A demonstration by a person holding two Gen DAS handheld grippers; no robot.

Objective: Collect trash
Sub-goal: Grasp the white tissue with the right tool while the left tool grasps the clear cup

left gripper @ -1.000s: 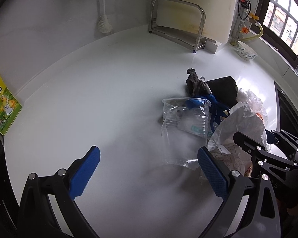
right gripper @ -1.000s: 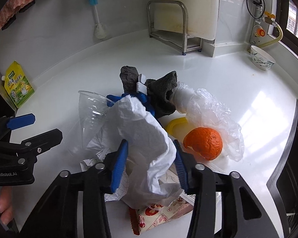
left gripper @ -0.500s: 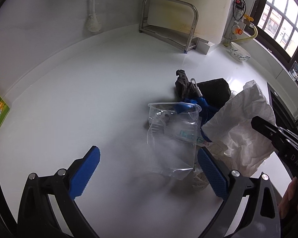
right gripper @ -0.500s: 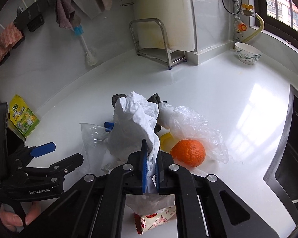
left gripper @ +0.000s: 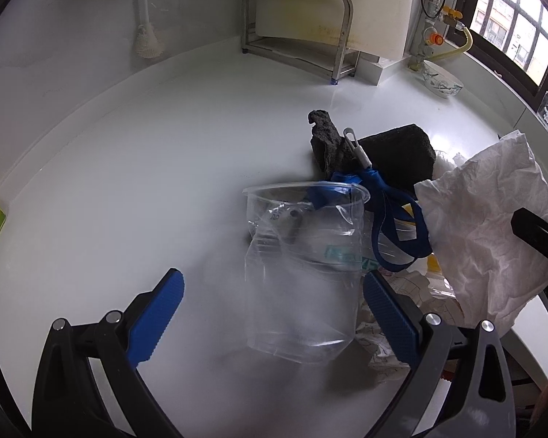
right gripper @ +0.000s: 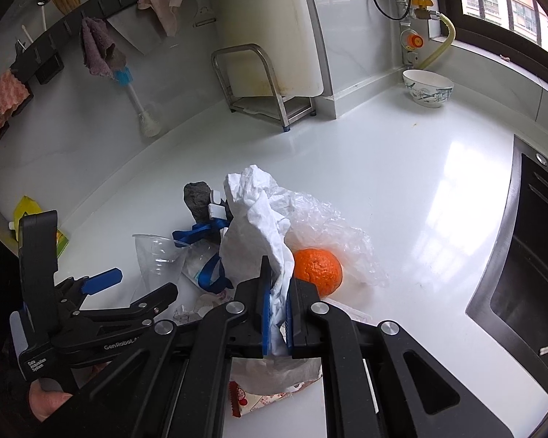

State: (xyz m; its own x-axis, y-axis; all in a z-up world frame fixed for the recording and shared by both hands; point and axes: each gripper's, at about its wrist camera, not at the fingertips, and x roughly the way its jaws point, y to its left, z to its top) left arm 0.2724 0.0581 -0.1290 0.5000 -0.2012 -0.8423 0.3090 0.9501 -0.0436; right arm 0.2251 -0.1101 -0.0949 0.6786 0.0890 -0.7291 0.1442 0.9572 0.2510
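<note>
On a white kitchen counter [right gripper: 402, 168], a pile of trash sits near the middle. The right gripper [right gripper: 277, 315] has its jaws clamped on a crumpled white paper [right gripper: 254, 241], lifted above the pile. The left gripper [left gripper: 274, 314] hovers with jaws wide apart around a clear plastic cup [left gripper: 303, 262], not pressing on it. Left to collect, it seems: the cup, an orange [right gripper: 317, 271], a clear plastic bag [right gripper: 332, 226], a blue strap [left gripper: 394, 215], a snack wrapper [right gripper: 263, 398]. No bin is visible.
</note>
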